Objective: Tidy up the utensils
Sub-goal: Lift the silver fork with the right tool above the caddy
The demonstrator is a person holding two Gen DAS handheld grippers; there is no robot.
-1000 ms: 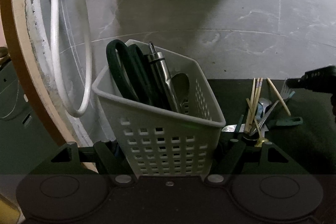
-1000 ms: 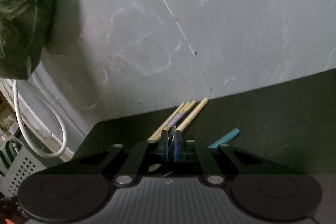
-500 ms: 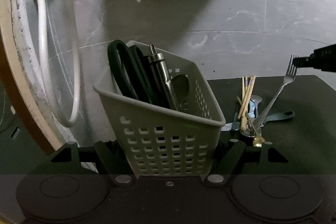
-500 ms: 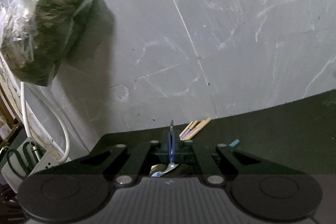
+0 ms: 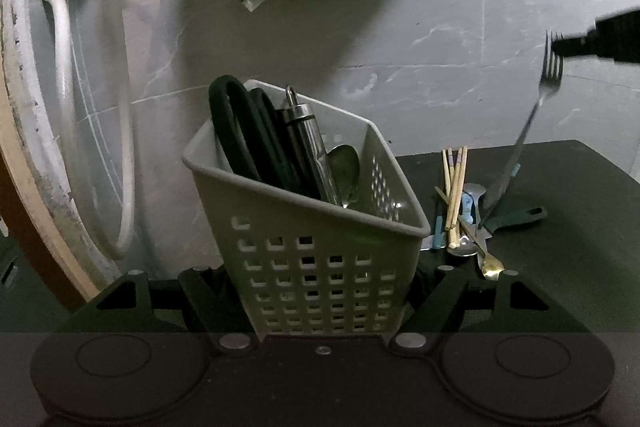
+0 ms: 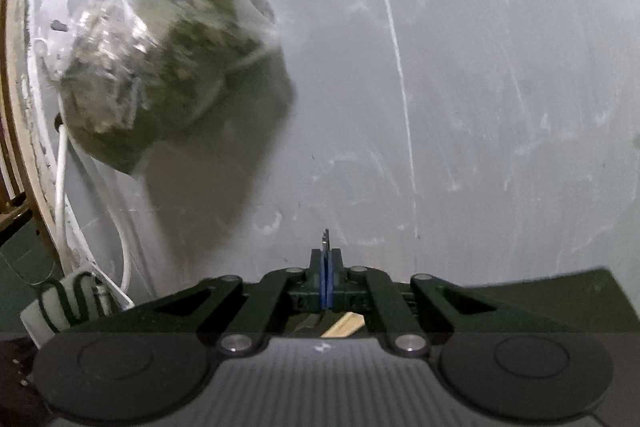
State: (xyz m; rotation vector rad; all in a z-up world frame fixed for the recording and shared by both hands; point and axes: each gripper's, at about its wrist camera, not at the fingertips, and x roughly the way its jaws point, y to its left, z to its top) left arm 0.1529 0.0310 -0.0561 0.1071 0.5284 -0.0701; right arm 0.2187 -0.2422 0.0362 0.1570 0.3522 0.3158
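Note:
My left gripper [image 5: 320, 291] is shut on a white perforated utensil basket [image 5: 320, 259] that holds black-handled scissors [image 5: 236, 131], a steel tool [image 5: 308, 143] and a spoon [image 5: 346, 167]. My right gripper [image 6: 326, 287] is shut on a steel fork [image 5: 532, 115] near its tines; it hangs handle-down above the pile. It shows in the left wrist view as a dark shape [image 5: 600, 39] at the right. Chopsticks [image 5: 454, 187], spoons and a dark-handled utensil [image 5: 516, 219] lie on the black table [image 5: 560, 267].
A plastic bag of greens [image 6: 160, 59] hangs on the grey tiled wall [image 6: 480, 107] at the upper left. A white hose [image 5: 64, 107] loops down beside a wooden frame at the left. The basket also shows at the lower left of the right wrist view [image 6: 52, 307].
My right gripper has risen with the fork, lifting it from the pile until it hangs nearly upright. The left gripper has kept its hold on the basket and shifted slightly.

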